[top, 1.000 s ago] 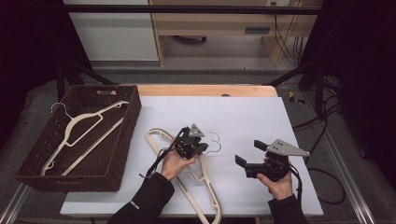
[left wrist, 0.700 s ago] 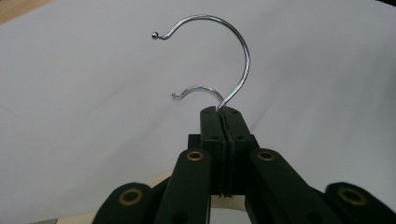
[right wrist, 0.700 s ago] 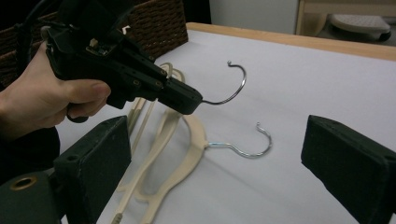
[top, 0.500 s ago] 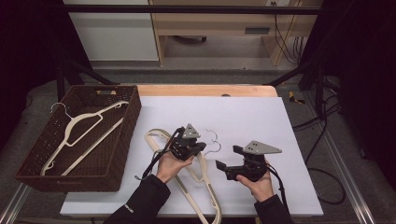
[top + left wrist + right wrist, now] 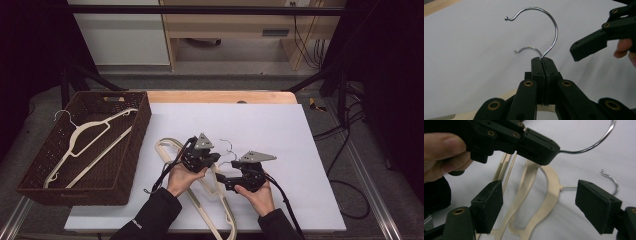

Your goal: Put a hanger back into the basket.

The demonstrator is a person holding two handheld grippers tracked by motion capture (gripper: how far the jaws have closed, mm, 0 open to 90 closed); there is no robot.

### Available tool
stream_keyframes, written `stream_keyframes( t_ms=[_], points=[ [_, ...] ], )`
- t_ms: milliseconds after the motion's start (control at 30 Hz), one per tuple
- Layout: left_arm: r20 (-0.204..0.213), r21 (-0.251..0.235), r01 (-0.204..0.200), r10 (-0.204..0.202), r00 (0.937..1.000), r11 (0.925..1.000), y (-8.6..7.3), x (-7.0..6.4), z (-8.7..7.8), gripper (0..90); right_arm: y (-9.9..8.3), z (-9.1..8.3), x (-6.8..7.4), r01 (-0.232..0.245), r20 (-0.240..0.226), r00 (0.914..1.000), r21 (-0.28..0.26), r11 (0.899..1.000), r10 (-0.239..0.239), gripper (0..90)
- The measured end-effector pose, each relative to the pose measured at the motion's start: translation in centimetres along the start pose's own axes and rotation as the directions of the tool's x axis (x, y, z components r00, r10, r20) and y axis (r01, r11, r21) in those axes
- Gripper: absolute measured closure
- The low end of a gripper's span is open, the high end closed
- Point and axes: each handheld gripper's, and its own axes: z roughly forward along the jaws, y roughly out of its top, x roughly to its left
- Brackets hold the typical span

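Two cream plastic hangers (image 5: 216,199) with metal hooks lie overlapping on the white table top (image 5: 280,130). My left gripper (image 5: 214,158) is shut on the neck of the upper hanger, just below its steel hook (image 5: 550,32), and holds that end raised. The lower hanger's hook (image 5: 529,48) rests on the table behind it. My right gripper (image 5: 223,178) is open, close to the left one's right side. Its two pads (image 5: 488,206) straddle the lower hanger's neck (image 5: 552,185) without touching it. The left gripper (image 5: 537,145) hangs just above that spot.
A dark woven basket (image 5: 137,145) at the table's left holds two more cream hangers (image 5: 87,132). A wooden strip (image 5: 220,96) runs along the far edge. Cables trail from both grippers toward the front edge. Bare table lies to the right and behind.
My right gripper has moved left across the table until its open jaws are around the lower hanger's neck. The left gripper stayed shut on its hanger, shifting only slightly.
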Motion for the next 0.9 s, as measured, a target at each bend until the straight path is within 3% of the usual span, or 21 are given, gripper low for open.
stream_keyframes(
  t_ms=[333, 400, 533, 600, 900],
  points=[
    [0.008, -0.013, 0.009, -0.009, 0.9999, 0.9999, 0.0, 0.0, -0.3, 88.6, -0.2, 2.6, 0.5, -0.033, -0.055, 0.9978, 0.057, 0.998, 0.037, 44.5],
    [0.007, -0.016, 0.01, -0.01, 0.9999, 0.9998, -0.1, 0.0, -0.3, 88.6, -0.2, 2.9, 0.7, -0.057, -0.073, 0.9954, 0.066, 0.996, 0.062, 49.9],
    [0.015, -0.018, 0.014, -0.013, 0.9998, 0.9997, -0.2, -0.1, -0.4, 88.6, -0.3, 3.4, 0.7, -0.048, -0.087, 0.9947, 0.088, 0.995, 0.056, 62.2],
    [0.015, -0.017, 0.015, -0.015, 0.9998, 0.9997, -0.2, -0.1, -0.5, 88.5, -0.3, 3.5, 0.8, -0.077, -0.115, 0.9896, 0.093, 0.993, 0.087, 69.9],
    [0.02, -0.052, 0.017, -0.016, 0.9997, 0.9985, -0.3, 0.1, -1.7, 86.8, -0.1, 3.4, 0.7, -0.142, -0.155, 0.9758, 0.092, 0.986, 0.155, 75.9]
  ],
)
